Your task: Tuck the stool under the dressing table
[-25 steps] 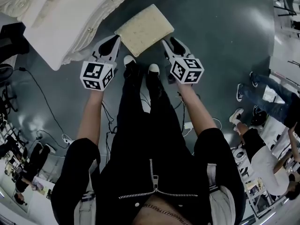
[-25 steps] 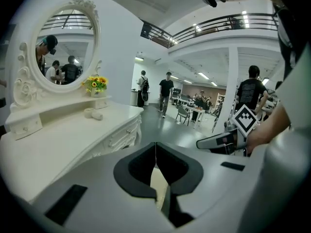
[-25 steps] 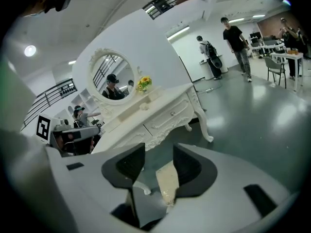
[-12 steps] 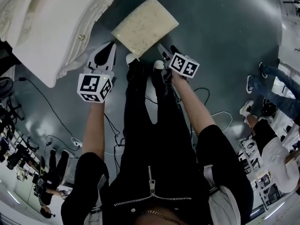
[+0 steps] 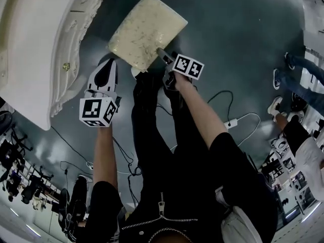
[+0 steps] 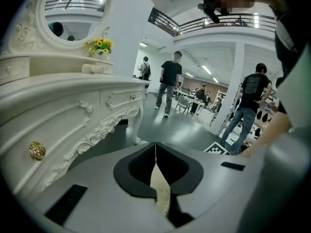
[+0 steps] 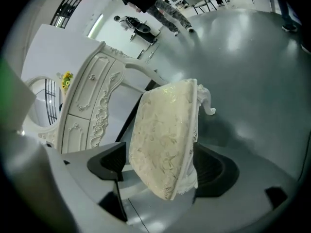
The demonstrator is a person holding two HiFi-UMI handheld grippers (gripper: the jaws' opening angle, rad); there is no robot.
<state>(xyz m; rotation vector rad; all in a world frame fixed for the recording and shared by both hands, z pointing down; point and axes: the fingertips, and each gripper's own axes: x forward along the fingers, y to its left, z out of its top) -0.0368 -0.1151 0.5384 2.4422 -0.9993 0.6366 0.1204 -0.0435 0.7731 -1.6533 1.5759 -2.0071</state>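
Overhead, the head view carries the only printed marks: black-and-white square patterns on the cubes of the left gripper (image 5: 108, 65) and the right gripper (image 5: 164, 59). Both reach down from bare forearms towards the stool (image 5: 146, 32), a rectangular seat padded in cream fabric with a faint leafy pattern. It stands on the glossy dark floor (image 5: 243, 29), close beside the dressing table (image 5: 35, 44) and out from under it. The left gripper hangs between table and stool, and the right one sits at the seat's near corner. Loose cables (image 5: 223, 97) lie on the floor by the person's legs. From the left gripper view, its jaws are pressed together with nothing held, and a sliver of cream fabric shows below them. This view alone gives the table's front: white carved scrollwork, a round brass knob (image 6: 37, 150), a mirror (image 6: 73, 8) in a carved frame and yellow flowers (image 6: 99, 45), with people standing in the hall beyond. From the right gripper view, the jaws have just been opening and stand wide, with the seat's edge between the dark pads but not clamped. A curled white leg (image 7: 208, 101) shows under the cushion.
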